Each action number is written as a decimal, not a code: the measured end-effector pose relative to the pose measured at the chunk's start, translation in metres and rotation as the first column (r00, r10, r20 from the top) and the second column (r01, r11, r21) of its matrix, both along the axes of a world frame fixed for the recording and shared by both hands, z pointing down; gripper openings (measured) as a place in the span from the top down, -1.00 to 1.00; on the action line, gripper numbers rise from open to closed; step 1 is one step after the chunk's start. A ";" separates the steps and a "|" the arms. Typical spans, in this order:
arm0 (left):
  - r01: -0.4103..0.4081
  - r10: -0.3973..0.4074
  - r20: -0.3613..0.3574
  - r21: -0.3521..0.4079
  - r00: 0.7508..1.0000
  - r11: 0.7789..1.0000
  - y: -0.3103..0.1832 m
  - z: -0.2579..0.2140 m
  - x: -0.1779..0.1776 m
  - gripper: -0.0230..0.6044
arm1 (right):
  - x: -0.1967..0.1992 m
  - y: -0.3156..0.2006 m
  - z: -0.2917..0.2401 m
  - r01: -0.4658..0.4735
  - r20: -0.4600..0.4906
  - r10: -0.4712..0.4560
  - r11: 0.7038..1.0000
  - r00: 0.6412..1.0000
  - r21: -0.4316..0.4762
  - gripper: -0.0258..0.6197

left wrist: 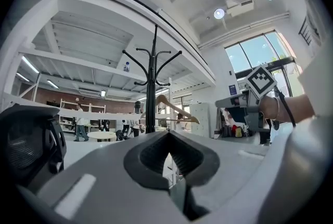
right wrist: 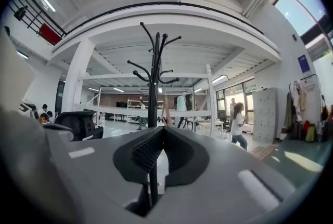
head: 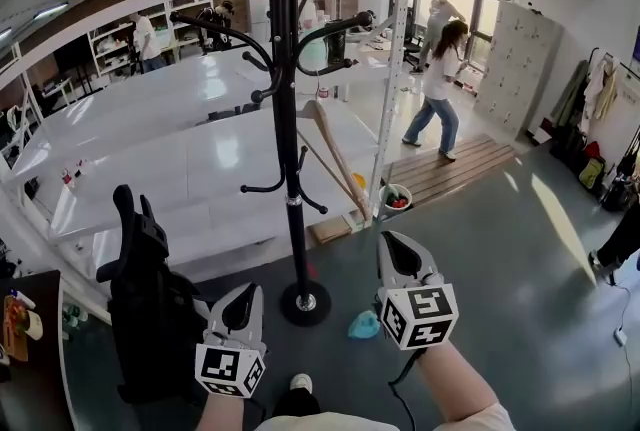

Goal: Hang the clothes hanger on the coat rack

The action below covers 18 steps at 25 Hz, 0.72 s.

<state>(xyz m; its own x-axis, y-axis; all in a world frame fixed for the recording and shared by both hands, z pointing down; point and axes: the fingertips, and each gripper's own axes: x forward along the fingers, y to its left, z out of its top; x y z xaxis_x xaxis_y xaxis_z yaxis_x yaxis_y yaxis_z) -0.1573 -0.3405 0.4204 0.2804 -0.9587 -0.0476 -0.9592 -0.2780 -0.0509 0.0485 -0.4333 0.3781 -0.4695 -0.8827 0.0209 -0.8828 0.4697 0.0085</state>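
Note:
The black coat rack (head: 288, 119) stands on its round base on the grey floor, straight ahead of me. The wooden clothes hanger (head: 333, 154) hangs from one of its right-hand hooks, tilted down to the right. Both grippers are held low and short of the rack. My left gripper (head: 243, 301) is shut and empty, to the left of the base. My right gripper (head: 396, 247) is shut and empty, to its right. The left gripper view shows the rack (left wrist: 152, 88), the hanger (left wrist: 174, 109) and shut tips (left wrist: 168, 137). The right gripper view shows the rack (right wrist: 156, 82) beyond shut tips (right wrist: 160, 132).
A black office chair (head: 140, 309) stands close on the left. White tables (head: 200, 169) and a white post (head: 390, 89) lie behind the rack. A teal object (head: 363, 324) lies on the floor near the base. A person (head: 440, 89) walks at the back right.

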 end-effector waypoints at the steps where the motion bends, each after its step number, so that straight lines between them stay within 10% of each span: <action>1: -0.002 0.002 -0.002 -0.005 1.000 1.000 0.008 0.002 0.005 0.93 | 0.003 0.009 0.010 0.004 -0.005 -0.004 1.000 1.000 -0.020 0.84; 11: 0.002 -0.002 -0.002 -0.055 1.000 0.998 0.079 0.024 0.040 0.93 | 0.020 0.096 0.084 0.053 -0.012 -0.055 0.987 0.998 -0.154 0.84; 18: -0.002 0.002 0.004 -0.027 1.000 1.000 0.121 0.015 0.048 0.93 | 0.025 0.151 0.069 0.065 0.018 -0.064 0.995 0.998 -0.070 0.84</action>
